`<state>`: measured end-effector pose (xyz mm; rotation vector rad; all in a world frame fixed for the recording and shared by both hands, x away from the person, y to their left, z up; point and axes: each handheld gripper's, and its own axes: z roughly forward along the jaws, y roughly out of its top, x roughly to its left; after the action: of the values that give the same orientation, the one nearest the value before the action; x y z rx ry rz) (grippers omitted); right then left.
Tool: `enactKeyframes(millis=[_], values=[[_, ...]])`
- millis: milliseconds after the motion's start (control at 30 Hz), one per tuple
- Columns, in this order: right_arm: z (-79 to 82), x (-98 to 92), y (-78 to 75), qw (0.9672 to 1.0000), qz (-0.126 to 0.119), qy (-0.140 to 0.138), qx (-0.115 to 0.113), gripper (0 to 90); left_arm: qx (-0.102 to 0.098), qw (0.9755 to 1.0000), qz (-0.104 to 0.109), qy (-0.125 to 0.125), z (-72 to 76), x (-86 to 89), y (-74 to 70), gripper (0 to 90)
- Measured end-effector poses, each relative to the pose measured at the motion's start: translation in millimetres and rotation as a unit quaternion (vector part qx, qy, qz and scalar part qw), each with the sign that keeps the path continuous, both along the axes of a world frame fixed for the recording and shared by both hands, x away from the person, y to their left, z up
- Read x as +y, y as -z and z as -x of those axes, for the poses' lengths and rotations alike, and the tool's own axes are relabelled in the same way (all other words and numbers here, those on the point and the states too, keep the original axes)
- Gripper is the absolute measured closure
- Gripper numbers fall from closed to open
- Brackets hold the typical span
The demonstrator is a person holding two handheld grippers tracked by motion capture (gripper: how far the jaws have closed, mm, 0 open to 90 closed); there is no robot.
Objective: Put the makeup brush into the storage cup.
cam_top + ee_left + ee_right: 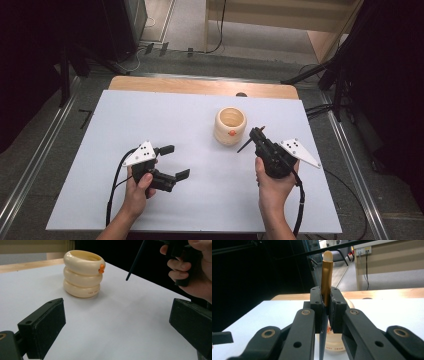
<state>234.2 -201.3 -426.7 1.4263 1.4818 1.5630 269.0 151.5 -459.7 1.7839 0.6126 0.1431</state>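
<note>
Right tongs point(259, 136) pinch a thin pen point(326, 277) just beside the cream ringed cup point(230, 126); left tongs point(175, 161) spread, well apart, over white tabletop point(200, 190).

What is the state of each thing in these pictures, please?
Left gripper: open, holds nothing, above the table.
Right gripper: shut on the pen.
Pen: clamped between the jaws, gold end with pale tip up, dark end down.
Cream ringed holder: upright on the white table, open at the top, looks empty.
</note>
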Motion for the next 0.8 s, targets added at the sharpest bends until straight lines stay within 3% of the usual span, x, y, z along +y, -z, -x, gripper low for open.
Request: enactKeyframes(millis=[467, 800], values=[[-4.9, -8.4, -5.9, 0.9995, 0.026, 0.001, -0.019, 84.3, -0.012, 0.9993, -0.006, -0.034, -7.2, 27.3, -2.8, 1.4], [-13.6, -16.4, -14.0, 0.999, 0.037, 0.006, -0.024, 84.3, -0.006, 0.9988, -0.015, -0.046, -7.4, 42.5, 1.7, 1.4]])
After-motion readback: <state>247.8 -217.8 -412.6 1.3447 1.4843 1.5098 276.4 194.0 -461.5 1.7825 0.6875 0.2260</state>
